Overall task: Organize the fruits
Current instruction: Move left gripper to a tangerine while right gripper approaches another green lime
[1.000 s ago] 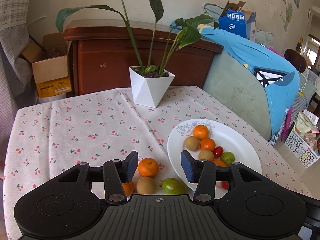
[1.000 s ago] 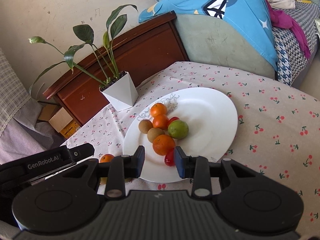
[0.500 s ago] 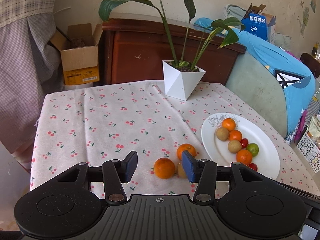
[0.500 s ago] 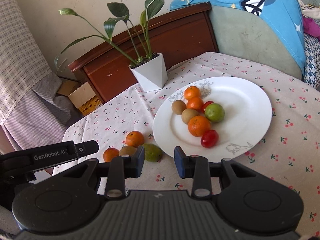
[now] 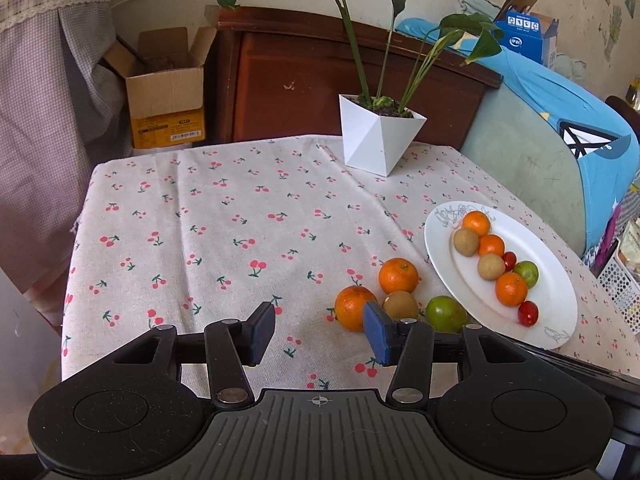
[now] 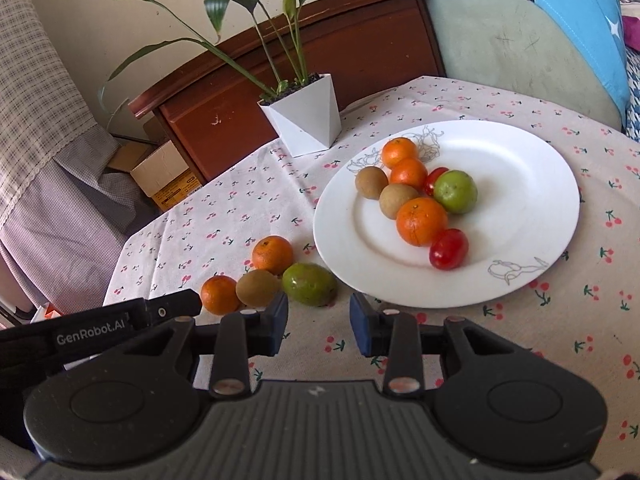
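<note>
A white plate (image 5: 556, 280) (image 6: 520, 168) holds several fruits: oranges, brown kiwis, a green fruit and red tomatoes. On the cherry-print cloth left of the plate lie two oranges (image 5: 398, 275) (image 5: 354, 307), a kiwi (image 5: 401, 305) and a green fruit (image 5: 445, 313); they also show in the right wrist view, with the green fruit (image 6: 309, 283) nearest. My left gripper (image 5: 319, 333) is open and empty, just in front and left of the loose fruits. My right gripper (image 6: 318, 323) is open and empty, in front of the green fruit and the plate's near rim.
A white faceted planter (image 5: 380, 136) (image 6: 302, 116) with a tall leafy plant stands at the table's back. Behind it are a brown wooden cabinet (image 5: 304, 76), a cardboard box (image 5: 168, 92) and a sofa with a blue cover (image 5: 568, 120). The table's left edge (image 5: 76, 240) drops off.
Both grippers have pulled back and left from the plate. The loose fruits now lie ahead and right of the left gripper rather than between its fingers. Both stay open.
</note>
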The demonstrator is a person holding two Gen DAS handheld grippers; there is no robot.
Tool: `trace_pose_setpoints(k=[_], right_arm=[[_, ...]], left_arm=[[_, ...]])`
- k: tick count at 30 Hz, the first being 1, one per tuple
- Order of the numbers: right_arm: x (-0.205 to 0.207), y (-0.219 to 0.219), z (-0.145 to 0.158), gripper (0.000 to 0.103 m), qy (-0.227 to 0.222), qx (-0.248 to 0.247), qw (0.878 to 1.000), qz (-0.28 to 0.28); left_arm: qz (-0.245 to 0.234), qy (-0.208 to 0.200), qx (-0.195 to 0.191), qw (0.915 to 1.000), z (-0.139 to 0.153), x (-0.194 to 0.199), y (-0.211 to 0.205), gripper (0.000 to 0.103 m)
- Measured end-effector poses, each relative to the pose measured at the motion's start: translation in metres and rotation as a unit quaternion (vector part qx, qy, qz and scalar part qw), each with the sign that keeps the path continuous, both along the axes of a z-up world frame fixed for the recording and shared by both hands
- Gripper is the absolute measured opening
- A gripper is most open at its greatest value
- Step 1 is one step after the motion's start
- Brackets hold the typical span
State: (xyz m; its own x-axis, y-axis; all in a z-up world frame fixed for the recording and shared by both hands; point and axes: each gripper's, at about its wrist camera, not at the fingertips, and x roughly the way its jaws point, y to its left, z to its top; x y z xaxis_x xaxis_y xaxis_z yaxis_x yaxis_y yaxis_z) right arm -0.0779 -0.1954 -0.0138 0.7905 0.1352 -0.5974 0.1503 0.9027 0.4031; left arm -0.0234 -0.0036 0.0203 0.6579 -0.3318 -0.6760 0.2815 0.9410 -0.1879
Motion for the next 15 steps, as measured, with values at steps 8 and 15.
trace_pose_setpoints(k=[8,15], right_arm=[[0.006,0.009,-0.004,0.037,-0.004,-0.015,1.0,-0.003],[0.011,0.014,-0.006,0.035,-0.009,-0.028,1.0,-0.006]], left_arm=[[-0.025,-0.004,0.001,0.9997,-0.011,0.003,-0.001,0.047],[-0.04,-0.006,-0.013,0.9991,-0.018,0.008,-0.002,0.047]])
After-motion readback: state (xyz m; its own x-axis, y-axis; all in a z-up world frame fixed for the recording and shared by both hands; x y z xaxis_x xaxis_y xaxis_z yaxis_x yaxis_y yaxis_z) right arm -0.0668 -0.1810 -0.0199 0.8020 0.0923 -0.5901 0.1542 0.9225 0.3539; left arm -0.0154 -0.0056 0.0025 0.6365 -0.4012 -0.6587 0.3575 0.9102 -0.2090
